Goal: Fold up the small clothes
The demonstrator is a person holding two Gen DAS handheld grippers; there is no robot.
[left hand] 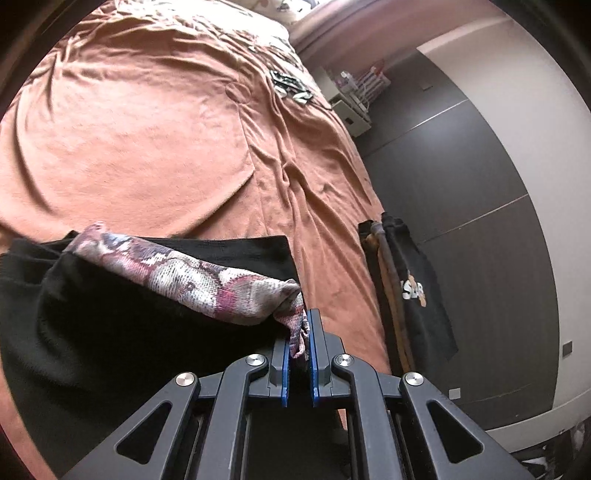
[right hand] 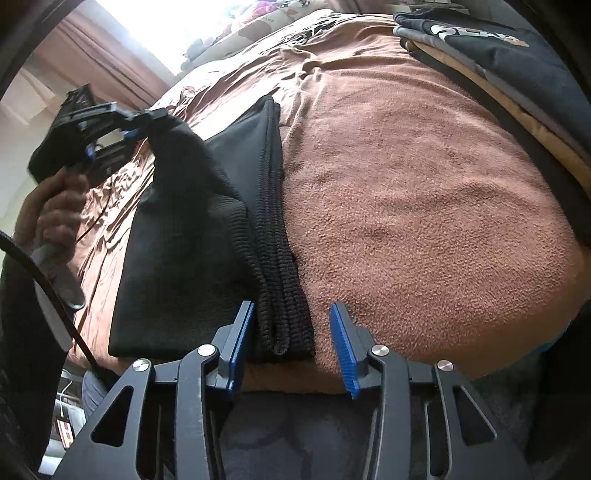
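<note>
Covering bed [left hand: 147, 140]: rumpled orange blanket [right hand: 406, 184].

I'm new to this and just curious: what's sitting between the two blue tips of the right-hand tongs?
In the right wrist view, the ribbed edge of the black garment lies between the right tongs, apparently ungripped.

bed [left hand: 147, 129]: rumpled orange-brown cover | pillows [right hand: 258, 22]: patterned, at the head, 12 o'clock | curtain [right hand: 96, 48]: pinkish, 10 o'clock by a bright window | wardrobe doors [left hand: 461, 177]: dark, 3 o'clock of the bed | white shelf unit [left hand: 354, 107]: 1 o'clock
</note>
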